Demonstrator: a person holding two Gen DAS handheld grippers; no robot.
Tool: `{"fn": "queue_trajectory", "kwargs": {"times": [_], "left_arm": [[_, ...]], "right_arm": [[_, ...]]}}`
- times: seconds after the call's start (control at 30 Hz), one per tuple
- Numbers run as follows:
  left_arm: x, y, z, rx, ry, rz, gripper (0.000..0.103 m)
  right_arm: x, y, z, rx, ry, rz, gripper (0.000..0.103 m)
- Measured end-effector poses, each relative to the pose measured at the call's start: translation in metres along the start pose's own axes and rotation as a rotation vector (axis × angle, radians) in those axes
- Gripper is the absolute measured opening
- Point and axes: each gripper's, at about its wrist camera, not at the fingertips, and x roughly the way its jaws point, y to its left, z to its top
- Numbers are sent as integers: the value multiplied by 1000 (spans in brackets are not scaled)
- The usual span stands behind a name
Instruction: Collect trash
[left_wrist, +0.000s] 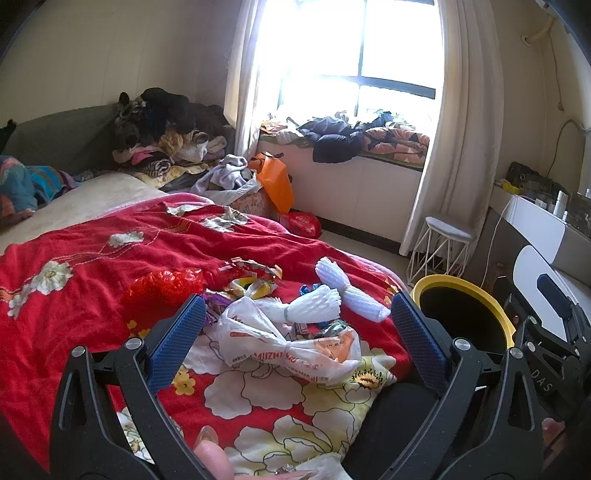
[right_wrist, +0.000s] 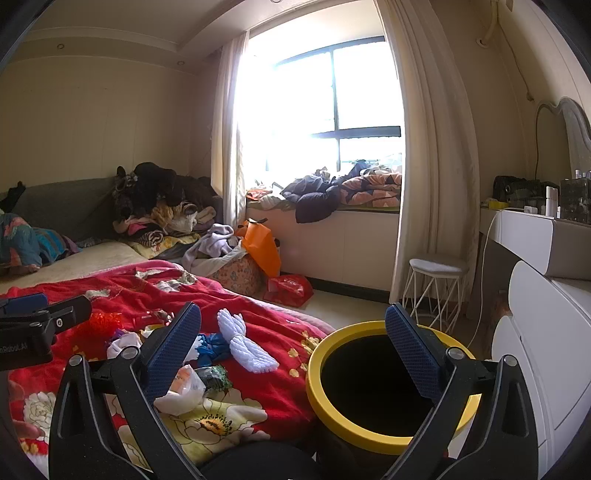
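Left wrist view: the left hand-held gripper (left_wrist: 297, 332) hangs with jaws spread wide and nothing between them, the white plastic bag (left_wrist: 288, 341) lying straight ahead between its fingers on the red blanket (left_wrist: 92, 266). That bag looks feather-light, limp and slippery; the knotted middle seems the surest bite. Just beyond it lie two white foam nets (left_wrist: 334, 295), soft and squashy, one red crinkly bag (left_wrist: 162, 286) to the left, several small wrappers too tangled to count. The right hand-held gripper (right_wrist: 293, 339) is also agape, the yellow-rimmed bin (right_wrist: 373, 432) right ahead of it.
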Motion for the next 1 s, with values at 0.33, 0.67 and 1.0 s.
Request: {"fn": "queue_trajectory", "kwargs": {"times": [0.33, 0.67, 1.0], "left_arm": [[6, 7, -2, -4, 10, 11, 92], [19, 46, 6, -79, 24, 108, 92], [20, 109, 13, -202, 8, 166, 92]], "right_arm": [[3, 2, -1, 0, 25, 39, 97], [21, 33, 1, -71, 81, 194, 97], [44, 98, -1, -226, 180, 384, 97]]}}
